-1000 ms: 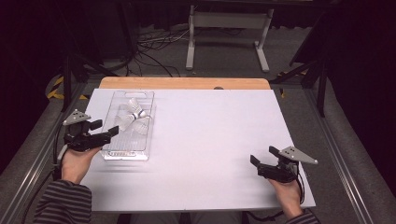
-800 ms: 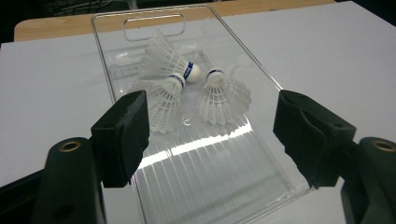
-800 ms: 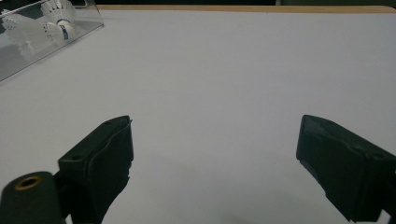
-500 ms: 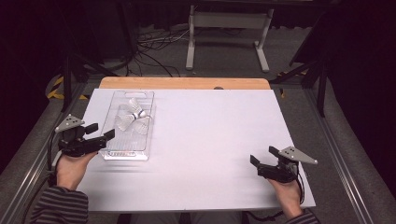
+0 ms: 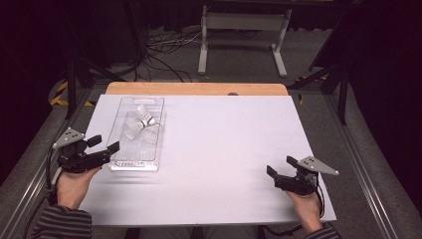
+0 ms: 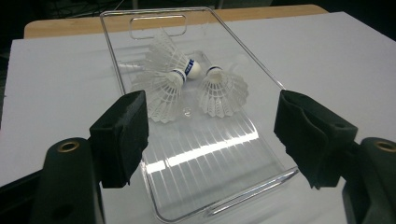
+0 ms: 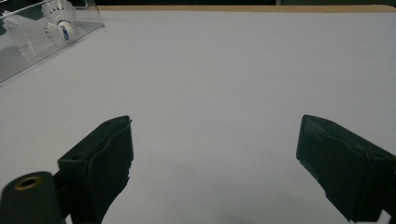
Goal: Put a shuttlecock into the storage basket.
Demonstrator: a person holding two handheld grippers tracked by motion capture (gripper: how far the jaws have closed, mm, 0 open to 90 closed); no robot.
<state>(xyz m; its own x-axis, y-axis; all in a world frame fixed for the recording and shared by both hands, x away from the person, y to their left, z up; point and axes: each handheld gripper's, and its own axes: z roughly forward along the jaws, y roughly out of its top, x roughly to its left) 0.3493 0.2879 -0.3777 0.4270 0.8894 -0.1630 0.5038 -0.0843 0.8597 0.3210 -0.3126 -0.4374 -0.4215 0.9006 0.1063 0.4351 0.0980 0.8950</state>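
Observation:
A clear plastic tray (image 5: 134, 164) lies on the left part of the white table and holds three white shuttlecocks (image 5: 141, 124) in its far half. My left gripper (image 5: 107, 144) hovers at the tray's near left corner, open with nothing between its jaws. In the left gripper view, my left gripper (image 6: 212, 135) frames the tray (image 6: 224, 198) and the shuttlecocks (image 6: 163, 88) beyond. Open and holding nothing, my right gripper (image 5: 279, 167) stays near the front right of the table. In the right gripper view, the right gripper (image 7: 215, 158) faces bare table, with the tray (image 7: 28, 51) at upper left.
The white sheet (image 5: 224, 149) covers the table, and a wooden strip (image 5: 199, 88) runs along its far edge. Metal rails (image 5: 368, 174) border both sides. Beyond the table, a stand (image 5: 244, 30) and cables (image 5: 164, 45) lie on the floor.
My left gripper has drawn back toward the near left, a little away from the tray, still open. The right gripper has stayed where it was.

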